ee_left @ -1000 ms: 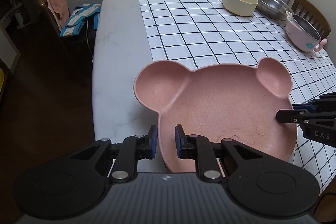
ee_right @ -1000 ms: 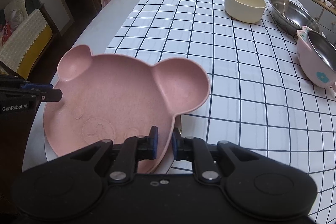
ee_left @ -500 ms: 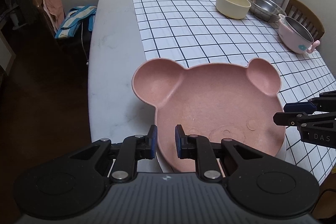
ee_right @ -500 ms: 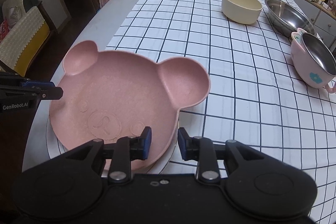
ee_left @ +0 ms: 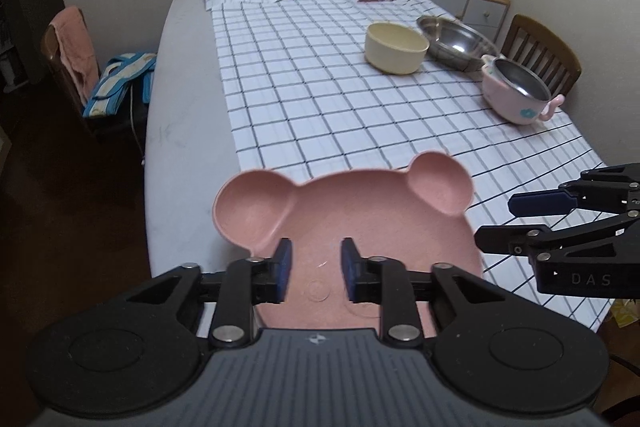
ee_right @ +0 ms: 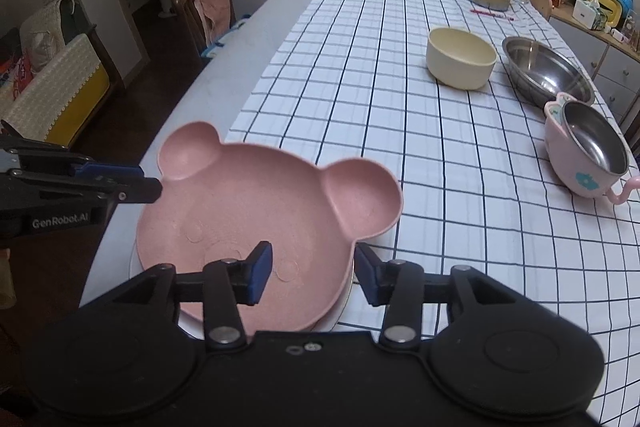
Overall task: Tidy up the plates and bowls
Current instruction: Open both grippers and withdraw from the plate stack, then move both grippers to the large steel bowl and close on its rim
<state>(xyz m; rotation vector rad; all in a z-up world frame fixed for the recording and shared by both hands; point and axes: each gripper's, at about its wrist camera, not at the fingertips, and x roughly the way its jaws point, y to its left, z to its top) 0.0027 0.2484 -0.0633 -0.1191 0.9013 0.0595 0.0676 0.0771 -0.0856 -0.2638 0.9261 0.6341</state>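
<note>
Bear plate (ee_right: pixel 256 211) rests on white plate at counter (ee_left: pixel 180 131) near edge, cream bowl (ee_left: pixel 396 47) far beyond. My left hand-held gripper (ee_left: pixel 314 269) and right hand-held gripper (ee_right: pixel 314 277) both opening above bear plate, gripping nothing.

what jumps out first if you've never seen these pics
The pink bear-shaped plate at the table's near edge, resting on a white plate whose rim barely shows. The left tool and right tool hang above it, jaws opening, nothing gripped. Beyond, on the checked cloth, stand three bowls.
</note>
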